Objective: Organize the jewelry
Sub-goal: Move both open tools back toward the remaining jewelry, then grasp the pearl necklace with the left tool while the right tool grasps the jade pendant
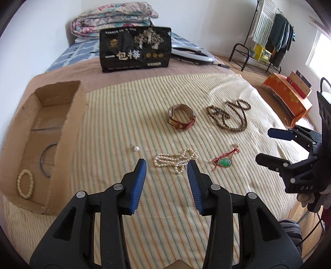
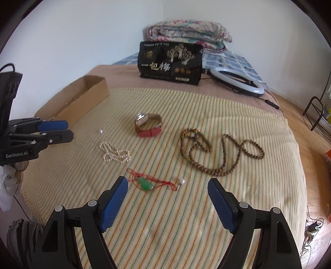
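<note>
On the striped bed cover lie a pearl necklace (image 1: 176,161) (image 2: 114,154), a green pendant on red cord (image 1: 224,162) (image 2: 146,183), a red-strap watch (image 1: 181,119) (image 2: 148,125), a brown bead necklace (image 1: 227,117) (image 2: 219,152) and a loose pearl (image 1: 135,148) (image 2: 101,131). A cardboard box (image 1: 68,122) (image 2: 82,99) at the left holds a white bead bracelet (image 1: 25,183) and a dark ring (image 1: 46,159). My left gripper (image 1: 167,163) (image 2: 68,129) is open and empty, just before the pearl necklace. My right gripper (image 2: 167,184) (image 1: 263,145) is open and empty, just before the pendant.
A black snack bag (image 1: 135,49) (image 2: 170,62) stands at the back of the bed, with a folded quilt (image 1: 113,19) (image 2: 189,34) behind it and a ring light (image 1: 192,54) (image 2: 238,83) to its right. An orange box (image 1: 287,95) and a clothes rack (image 1: 269,35) stand off the bed's right side.
</note>
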`<state>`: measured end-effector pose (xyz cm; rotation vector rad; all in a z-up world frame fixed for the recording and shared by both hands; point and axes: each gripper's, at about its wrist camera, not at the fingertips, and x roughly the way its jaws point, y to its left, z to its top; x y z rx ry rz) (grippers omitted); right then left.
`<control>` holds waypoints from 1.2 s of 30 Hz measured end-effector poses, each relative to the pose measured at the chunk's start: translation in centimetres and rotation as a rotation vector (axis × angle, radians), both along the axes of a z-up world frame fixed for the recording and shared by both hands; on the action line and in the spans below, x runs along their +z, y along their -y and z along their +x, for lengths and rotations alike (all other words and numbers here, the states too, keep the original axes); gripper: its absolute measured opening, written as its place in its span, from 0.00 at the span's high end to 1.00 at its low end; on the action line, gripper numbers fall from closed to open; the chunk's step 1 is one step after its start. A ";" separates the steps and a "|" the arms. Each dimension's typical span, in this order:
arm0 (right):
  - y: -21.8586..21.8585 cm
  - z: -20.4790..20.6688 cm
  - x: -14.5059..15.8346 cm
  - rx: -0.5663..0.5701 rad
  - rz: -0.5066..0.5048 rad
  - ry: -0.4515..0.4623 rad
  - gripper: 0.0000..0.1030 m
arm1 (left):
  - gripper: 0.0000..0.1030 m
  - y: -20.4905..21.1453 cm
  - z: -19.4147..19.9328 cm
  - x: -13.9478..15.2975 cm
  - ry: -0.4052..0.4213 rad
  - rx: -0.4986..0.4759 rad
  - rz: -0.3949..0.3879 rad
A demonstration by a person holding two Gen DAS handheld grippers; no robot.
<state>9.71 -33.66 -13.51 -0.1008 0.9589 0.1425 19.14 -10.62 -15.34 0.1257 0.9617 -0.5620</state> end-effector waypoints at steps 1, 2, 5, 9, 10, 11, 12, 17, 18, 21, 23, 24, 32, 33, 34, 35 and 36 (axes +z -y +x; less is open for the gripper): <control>-0.1 0.0 -0.5 0.009 -0.001 -0.008 0.21 | 0.60 0.4 0.2 -0.5 -0.010 -0.007 0.007; -0.3 0.0 -0.9 0.015 -0.001 -0.014 0.21 | 0.60 0.8 0.3 -1.0 -0.016 -0.015 0.014; -0.6 0.2 -2.1 0.033 0.000 -0.035 0.21 | 0.60 1.7 0.7 -2.3 -0.041 -0.034 0.031; -1.1 0.7 -3.4 0.049 -0.002 -0.056 0.21 | 0.60 2.8 1.4 -4.0 -0.069 -0.054 0.052; -1.2 0.8 -3.6 0.052 0.000 -0.059 0.21 | 0.60 3.1 1.5 -4.4 -0.075 -0.059 0.057; -1.2 0.9 -3.9 0.055 0.002 -0.063 0.21 | 0.60 3.3 1.6 -4.7 -0.081 -0.064 0.060; -1.3 1.1 -4.1 0.057 0.003 -0.065 0.21 | 0.60 3.5 1.8 -5.0 -0.086 -0.067 0.063; -1.6 1.7 -5.1 0.074 0.008 -0.077 0.21 | 0.60 4.3 2.3 -6.3 -0.093 -0.068 0.079; -1.7 1.8 -5.3 0.078 0.007 -0.078 0.21 | 0.60 4.4 2.3 -6.4 -0.088 -0.069 0.081; -2.0 2.2 -5.8 0.088 -0.001 -0.083 0.21 | 0.60 4.8 2.4 -6.6 -0.068 -0.069 0.087; -2.2 2.5 -6.2 0.092 -0.001 -0.088 0.21 | 0.60 5.0 2.5 -6.8 -0.054 -0.071 0.093; -2.3 2.6 -6.3 0.095 -0.001 -0.088 0.21 | 0.60 5.1 2.5 -6.9 -0.048 -0.072 0.097; -3.0 3.2 -7.3 0.110 -0.042 -0.093 0.36 | 0.76 5.3 2.7 -7.0 -0.025 -0.065 0.085; -3.2 3.2 -7.3 0.115 -0.043 -0.092 0.41 | 0.79 5.2 2.8 -7.0 -0.027 -0.063 0.080; -3.3 3.2 -7.3 0.117 -0.044 -0.090 0.47 | 0.84 5.2 2.9 -7.1 -0.033 -0.063 0.071; -3.3 3.3 -7.3 0.117 -0.046 -0.089 0.51 | 0.87 5.1 3.0 -7.1 -0.039 -0.061 0.061; -3.4 3.3 -7.3 0.119 -0.047 -0.089 0.58 | 0.88 5.0 3.1 -7.1 -0.045 -0.058 0.052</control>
